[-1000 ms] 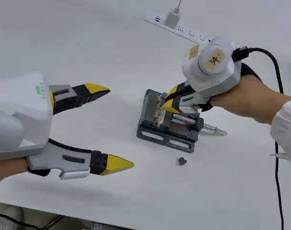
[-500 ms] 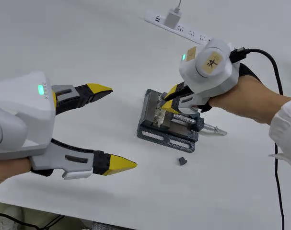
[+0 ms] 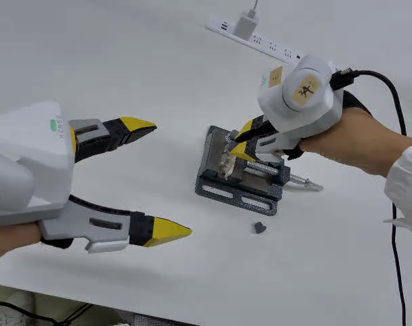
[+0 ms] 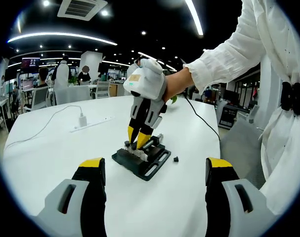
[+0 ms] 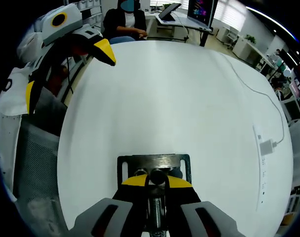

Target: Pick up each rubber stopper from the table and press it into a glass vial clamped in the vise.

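Note:
A dark metal vise [image 3: 237,185] stands mid-table with a glass vial [image 3: 226,163] clamped in its jaws. My right gripper [image 3: 240,140] is directly over the vial, shut on a dark rubber stopper [image 5: 157,177] held at the vial's mouth; the vial's rim is hidden beneath it. The left gripper view shows the same: right gripper [image 4: 138,139] tips down on the vise [image 4: 145,163]. A loose rubber stopper [image 3: 259,227] lies on the table just in front of the vise, also seen as a stopper [image 4: 175,159]. My left gripper [image 3: 155,178] hovers to the left, open and holding nothing.
A white power strip [image 3: 256,39] with a plugged-in charger lies at the far side of the white table [image 3: 158,81]. A black cable [image 3: 396,136] trails from the right gripper past the person's white sleeve. The vise screw handle [image 3: 304,182] sticks out to the right.

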Demonstrator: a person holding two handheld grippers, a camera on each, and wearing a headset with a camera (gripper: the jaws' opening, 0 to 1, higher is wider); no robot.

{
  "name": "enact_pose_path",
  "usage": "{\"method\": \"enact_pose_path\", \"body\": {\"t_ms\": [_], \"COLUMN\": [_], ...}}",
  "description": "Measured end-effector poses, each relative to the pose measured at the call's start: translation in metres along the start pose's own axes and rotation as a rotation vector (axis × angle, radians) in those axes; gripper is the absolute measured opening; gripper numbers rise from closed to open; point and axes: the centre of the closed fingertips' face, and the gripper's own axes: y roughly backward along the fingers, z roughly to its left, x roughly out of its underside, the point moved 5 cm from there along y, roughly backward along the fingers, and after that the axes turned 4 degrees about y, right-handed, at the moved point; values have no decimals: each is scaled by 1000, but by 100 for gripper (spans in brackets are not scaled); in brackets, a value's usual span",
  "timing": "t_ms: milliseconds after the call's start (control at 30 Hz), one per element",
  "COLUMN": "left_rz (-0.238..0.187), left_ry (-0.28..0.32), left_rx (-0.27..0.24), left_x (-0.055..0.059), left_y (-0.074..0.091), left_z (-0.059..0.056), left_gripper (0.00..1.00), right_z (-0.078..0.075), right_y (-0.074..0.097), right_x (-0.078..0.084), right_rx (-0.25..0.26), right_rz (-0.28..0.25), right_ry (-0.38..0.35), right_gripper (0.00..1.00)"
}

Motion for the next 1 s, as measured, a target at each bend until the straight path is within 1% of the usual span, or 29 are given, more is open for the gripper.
{"method": "enact_pose_path", "body": {"t_ms": [200,400,600,667,733,800,867,933,1000], "left_rz": [1,-2,0,-1,-2,-3,-4,-3,-3], "left_ry": [-3,1,-1,0,0,-1,2,1,3], "left_rx": [1,-1,2,3,4,5,6,7,6], "left_x": [-1,-1,-1,-1,-2,-2,-2,-1,-1], "left_y": [0,1,0,-1,-1,-1,-1,-1,-1], "left_z": [0,1,0,-1,-1,-1,-2,-2,-2], "left_gripper": [82,82,82,82,82,82,82,82,81], "right_z": [2,0,1,1,1,2,2,2,1], "right_y": [0,1,4,6,7,7,6,5,5], "right_x": [0,-1,-3,-3,-3,-3,-3,-3,-2], "right_rx": [-4,5,9,8,9,5,2,-3,-2], "right_rz": [-8,-13,-17,-23,-18,-23,-20,-24,-18], "right_ry": [-8,-5,-2,-12,4,-7,5,-3,15], "right_gripper": [11,12,11,11,9,10,7,8,4]}}
